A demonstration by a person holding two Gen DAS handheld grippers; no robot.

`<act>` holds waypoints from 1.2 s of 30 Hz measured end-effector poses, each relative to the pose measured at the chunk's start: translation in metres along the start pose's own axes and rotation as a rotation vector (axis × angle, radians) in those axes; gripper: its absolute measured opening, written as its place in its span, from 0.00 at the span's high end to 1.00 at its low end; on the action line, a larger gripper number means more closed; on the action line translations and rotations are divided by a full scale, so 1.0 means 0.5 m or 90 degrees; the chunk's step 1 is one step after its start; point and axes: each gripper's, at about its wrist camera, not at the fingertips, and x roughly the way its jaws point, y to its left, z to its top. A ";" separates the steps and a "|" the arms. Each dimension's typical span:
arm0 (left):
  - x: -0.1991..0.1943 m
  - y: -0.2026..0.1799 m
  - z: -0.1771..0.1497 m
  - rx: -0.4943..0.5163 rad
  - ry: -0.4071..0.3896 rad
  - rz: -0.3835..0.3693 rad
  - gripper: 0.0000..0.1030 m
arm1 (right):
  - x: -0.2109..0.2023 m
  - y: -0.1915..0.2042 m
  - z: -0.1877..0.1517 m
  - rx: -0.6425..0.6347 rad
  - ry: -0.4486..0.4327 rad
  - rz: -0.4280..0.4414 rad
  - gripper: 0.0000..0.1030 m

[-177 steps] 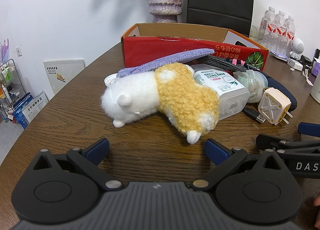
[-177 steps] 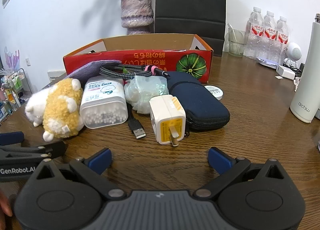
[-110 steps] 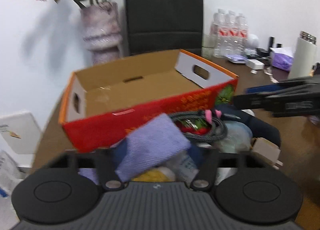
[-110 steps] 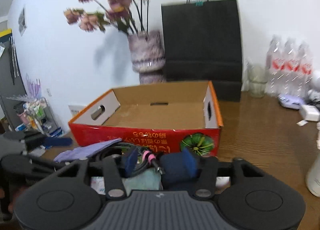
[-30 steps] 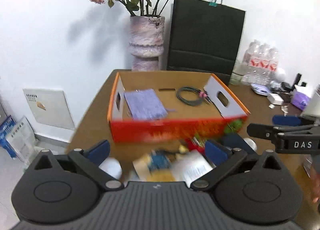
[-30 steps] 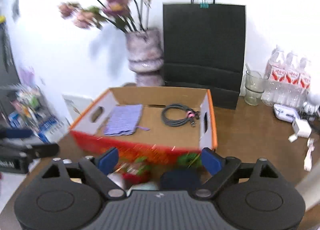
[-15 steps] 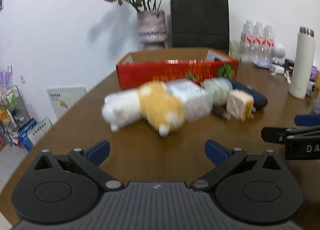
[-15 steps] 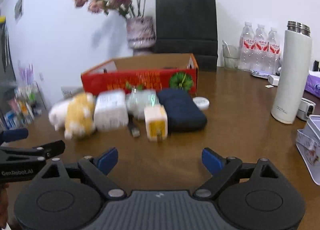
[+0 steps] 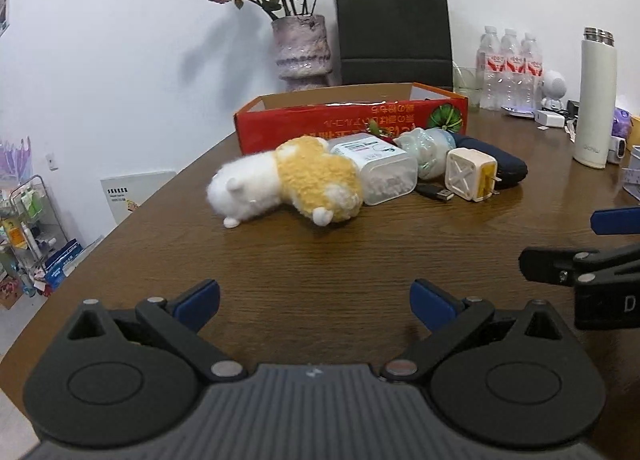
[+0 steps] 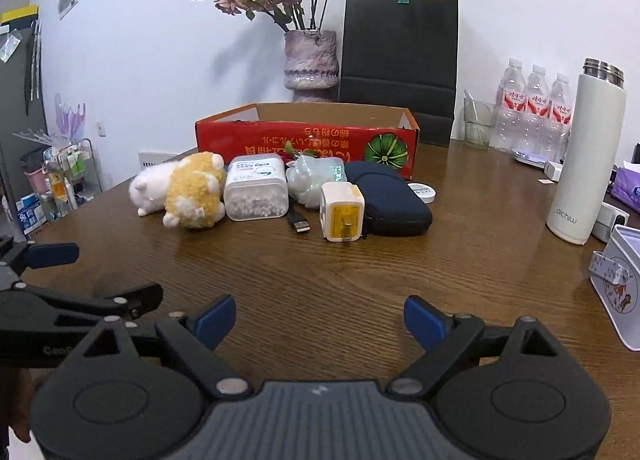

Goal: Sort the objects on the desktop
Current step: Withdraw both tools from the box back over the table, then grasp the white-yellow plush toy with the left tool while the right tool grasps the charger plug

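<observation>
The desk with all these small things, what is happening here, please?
A person holds two hand-held grippers over a wooden table. The left hand-held gripper and right hand-held gripper are both open and hold nothing. A plush toy, cotton swab box, charger and dark pouch lie in a row before the red cardboard box.

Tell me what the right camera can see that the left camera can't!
Only the right wrist view shows the small round white tin beside the navy pouch, and the printed metal box at the table's edge. Only the left wrist view shows the little white round robot gadget behind the bottles. Both show the plush hamster, cotton swab box, yellow plug and red cardboard box. The left gripper and right gripper are both open.
</observation>
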 end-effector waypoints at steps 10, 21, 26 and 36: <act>0.008 -0.002 0.003 -0.004 0.019 -0.005 0.00 | 0.012 -0.007 0.000 0.015 0.005 -0.013 0.10; 0.018 0.011 0.012 -0.018 0.039 -0.040 0.00 | 0.025 -0.016 0.007 0.027 0.027 -0.001 0.10; 0.025 0.026 0.081 0.009 -0.016 -0.073 0.00 | 0.042 -0.023 0.033 0.012 0.029 0.001 0.10; 0.097 0.009 0.140 0.053 -0.026 -0.224 0.34 | 0.070 -0.039 0.086 0.017 -0.005 -0.007 0.11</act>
